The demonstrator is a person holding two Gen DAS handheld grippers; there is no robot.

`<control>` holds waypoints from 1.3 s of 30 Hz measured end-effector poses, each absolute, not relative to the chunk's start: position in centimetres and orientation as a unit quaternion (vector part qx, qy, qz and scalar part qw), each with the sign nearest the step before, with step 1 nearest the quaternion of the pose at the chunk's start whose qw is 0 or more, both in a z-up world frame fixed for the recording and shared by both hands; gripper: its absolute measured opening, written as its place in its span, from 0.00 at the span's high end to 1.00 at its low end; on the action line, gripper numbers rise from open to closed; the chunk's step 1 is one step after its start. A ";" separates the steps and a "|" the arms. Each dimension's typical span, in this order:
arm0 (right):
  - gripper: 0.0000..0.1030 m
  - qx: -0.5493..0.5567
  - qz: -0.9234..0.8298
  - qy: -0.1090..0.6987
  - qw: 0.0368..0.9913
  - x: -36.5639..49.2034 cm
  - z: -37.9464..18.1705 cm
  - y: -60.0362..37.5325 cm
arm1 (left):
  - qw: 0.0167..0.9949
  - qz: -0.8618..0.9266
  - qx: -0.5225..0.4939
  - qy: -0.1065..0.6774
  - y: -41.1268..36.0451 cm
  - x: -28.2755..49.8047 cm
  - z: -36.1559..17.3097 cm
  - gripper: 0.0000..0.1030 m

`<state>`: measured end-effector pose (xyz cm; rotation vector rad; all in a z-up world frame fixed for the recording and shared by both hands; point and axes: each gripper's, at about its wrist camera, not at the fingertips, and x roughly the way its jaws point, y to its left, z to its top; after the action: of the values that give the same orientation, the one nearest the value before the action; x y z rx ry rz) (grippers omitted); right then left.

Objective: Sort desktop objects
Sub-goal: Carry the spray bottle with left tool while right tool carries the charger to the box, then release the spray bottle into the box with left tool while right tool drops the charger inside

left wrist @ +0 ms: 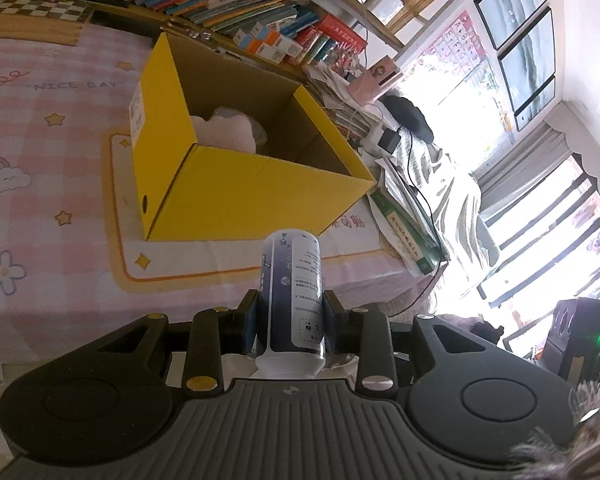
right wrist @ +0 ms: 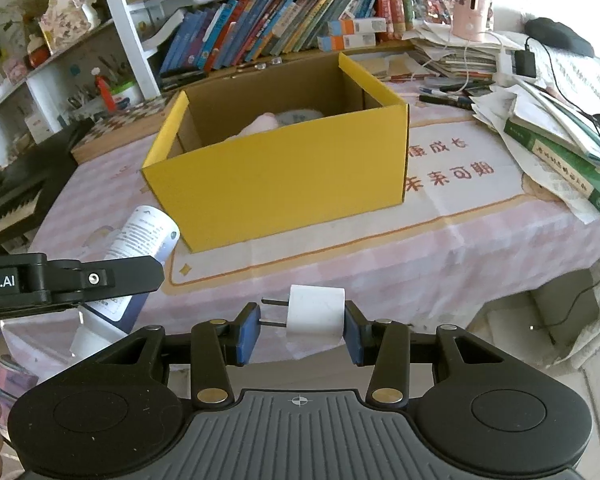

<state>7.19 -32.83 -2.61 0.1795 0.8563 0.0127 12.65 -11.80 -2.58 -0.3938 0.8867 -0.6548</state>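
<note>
In the left wrist view the left gripper [left wrist: 290,320] sits low in the centre of the frame, its blue pads clenched on a tube [left wrist: 292,300] with a dark blue and white label — the tube stands up between the jaws, white cap end nearest the camera. Above it, in the middle of the frame, an open yellow box [left wrist: 236,192] rests on the pink checked tablecloth [left wrist: 40,184], with a pale pink soft item [left wrist: 228,130] lying inside. In the right wrist view the right gripper [right wrist: 300,326] is at lower centre, grasping a white plug adapter [right wrist: 316,314]: its body presses the right pad and its two prongs point at the left pad. The box fills the middle of that frame, and the tube in the other gripper shows at the left edge. Books [right wrist: 260,28] line the shelves along the top, and papers [right wrist: 548,120] pile up at the right.
</note>
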 end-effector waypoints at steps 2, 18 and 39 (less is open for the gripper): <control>0.58 0.084 0.013 0.415 0.906 7.7 -2.6 -33.3 | 0.835 -0.305 -0.187 0.417 -12.2 12.9 -2.6 0.71; 0.58 0.049 0.085 0.339 0.936 13.9 0.8 -35.9 | 0.887 -0.261 -0.173 0.339 -15.7 17.0 2.2 0.71; 0.58 -0.213 0.187 0.327 0.901 29.1 -1.2 -33.4 | 0.914 -0.175 -0.055 0.363 -21.3 31.4 0.8 0.71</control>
<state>29.14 -33.41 -1.18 -0.4415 0.6765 0.3876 31.37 -21.28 0.81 -0.1135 0.7469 -0.3597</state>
